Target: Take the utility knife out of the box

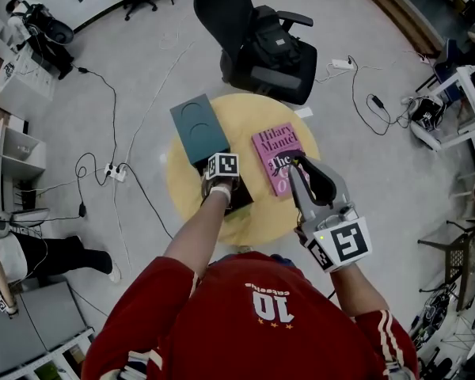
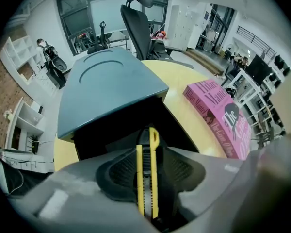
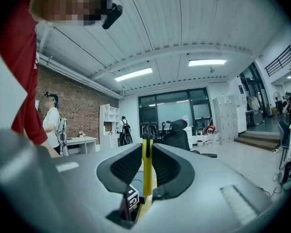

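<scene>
The left gripper (image 2: 146,168) points down into the open black box (image 2: 117,126) on the yellow table (image 1: 182,182). Its jaws are wide apart. The utility knife (image 2: 154,152) lies in the box, right between the jaws, but they do not squeeze it. The right gripper (image 3: 146,165) is up in the air, pinching another yellow knife (image 3: 146,181).

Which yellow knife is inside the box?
The knife lying in the black box, between the left hand-held gripper's jaws. The other knife is clamped in the raised right hand-held gripper.
</scene>
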Available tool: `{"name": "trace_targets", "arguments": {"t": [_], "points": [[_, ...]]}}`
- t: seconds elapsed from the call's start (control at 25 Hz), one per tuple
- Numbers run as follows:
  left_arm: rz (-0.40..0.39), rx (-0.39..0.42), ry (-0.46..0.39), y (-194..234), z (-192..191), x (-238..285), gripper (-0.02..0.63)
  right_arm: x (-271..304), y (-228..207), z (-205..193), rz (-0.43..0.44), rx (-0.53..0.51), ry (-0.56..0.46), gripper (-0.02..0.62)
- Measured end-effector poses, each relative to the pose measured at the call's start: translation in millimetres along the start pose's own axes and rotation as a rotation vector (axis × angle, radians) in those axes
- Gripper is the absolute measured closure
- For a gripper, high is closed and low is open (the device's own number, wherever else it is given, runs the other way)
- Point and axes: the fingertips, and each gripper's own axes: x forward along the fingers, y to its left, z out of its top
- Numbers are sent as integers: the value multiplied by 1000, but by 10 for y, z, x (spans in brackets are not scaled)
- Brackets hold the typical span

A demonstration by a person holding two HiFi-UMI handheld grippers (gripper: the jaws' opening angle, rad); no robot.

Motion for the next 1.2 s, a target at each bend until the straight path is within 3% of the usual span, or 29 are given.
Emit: {"name": "trace_targets", "arguments": {"t": [0.04, 0.08, 0.28, 0.56, 0.8, 1.2], "points": [[9, 4, 2, 12, 2, 0, 467, -16, -16, 3, -4, 3, -2, 541], [15, 8, 2, 19, 0, 1, 476, -32, -30, 7, -8, 5, -4, 541], [-25, -1, -25, -43, -29, -38, 477, -79, -56, 13, -19, 4, -12, 541], [-73, -32, -144, -38, 73, -363, 477, -88, 18, 73, -9, -2, -22, 541], [-146, -44, -292, -56, 162, -861, 477, -99, 220, 145, 11, -22, -37, 541], [-253, 53, -627, -204, 239, -2107, 479, -217, 578, 249, 38, -41, -56, 542]]}}
